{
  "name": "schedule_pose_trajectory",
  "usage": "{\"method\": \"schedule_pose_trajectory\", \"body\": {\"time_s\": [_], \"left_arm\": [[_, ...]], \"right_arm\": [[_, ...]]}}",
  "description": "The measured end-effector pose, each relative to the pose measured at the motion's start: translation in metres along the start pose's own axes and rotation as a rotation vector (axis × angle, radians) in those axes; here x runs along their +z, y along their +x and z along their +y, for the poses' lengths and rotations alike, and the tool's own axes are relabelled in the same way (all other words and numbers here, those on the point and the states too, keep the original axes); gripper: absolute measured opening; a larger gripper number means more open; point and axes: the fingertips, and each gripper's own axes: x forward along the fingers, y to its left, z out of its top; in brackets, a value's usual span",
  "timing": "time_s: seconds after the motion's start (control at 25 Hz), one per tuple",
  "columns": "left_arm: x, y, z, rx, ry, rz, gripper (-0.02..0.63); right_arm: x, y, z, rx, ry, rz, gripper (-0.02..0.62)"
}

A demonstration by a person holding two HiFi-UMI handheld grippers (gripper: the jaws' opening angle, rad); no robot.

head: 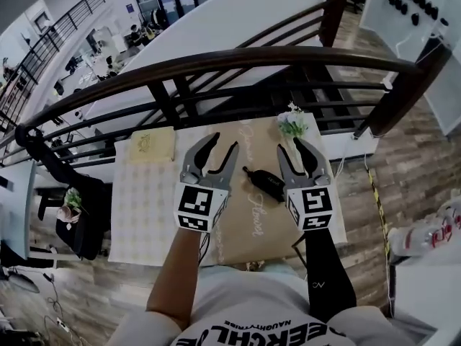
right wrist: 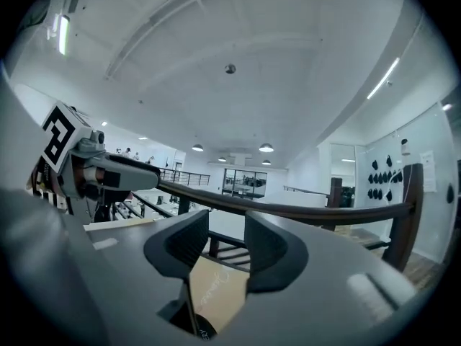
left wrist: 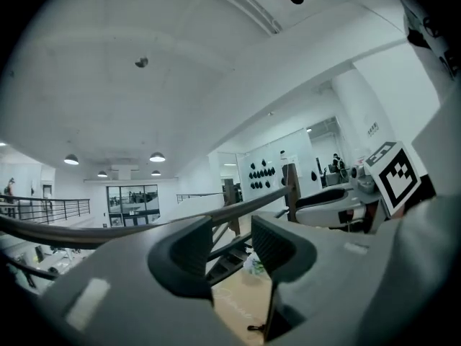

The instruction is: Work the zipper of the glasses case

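Case: the case point(head: 266, 184) lies on the table point(head: 238, 231), between the two tools and nearer the right one. Neither tool touches it.
Left tool: the left tool point(head: 222, 147) has its jaws spread with nothing between them. It hangs above the table.
Right tool: the right tool point(head: 289, 146) is also spread and empty.
Zipper: too small to tell if it is closed or open.
Progress: I judge the work not started, since no tool holds the case or the puller.
Left to do: probably steady the case with one tool, pinch the puller with the other, and draw it along.

Bare mat point(head: 245, 236) open on near side of glasses case point(head: 265, 184); potted plant point(head: 292, 126) behind it, railing point(head: 216, 59) blocks beyond.
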Motion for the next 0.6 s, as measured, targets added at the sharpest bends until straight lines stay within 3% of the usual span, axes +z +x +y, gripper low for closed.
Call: {"method": "schedule_pose_trajectory", "body": {"time_s": [0.28, 0.6], "left_arm": [[0.021, -0.028, -0.004, 0.077, 0.023, -0.035, 0.166], [0.021, -0.043, -0.004, 0.125, 0.002, -0.047, 0.164]], "right_arm": [[0.033, -0.011, 0.013, 0.066, -0.027, -0.09, 0.189], [0.027, -0.014, 0.024, 0.121, -0.026, -0.084, 0.192]]}}
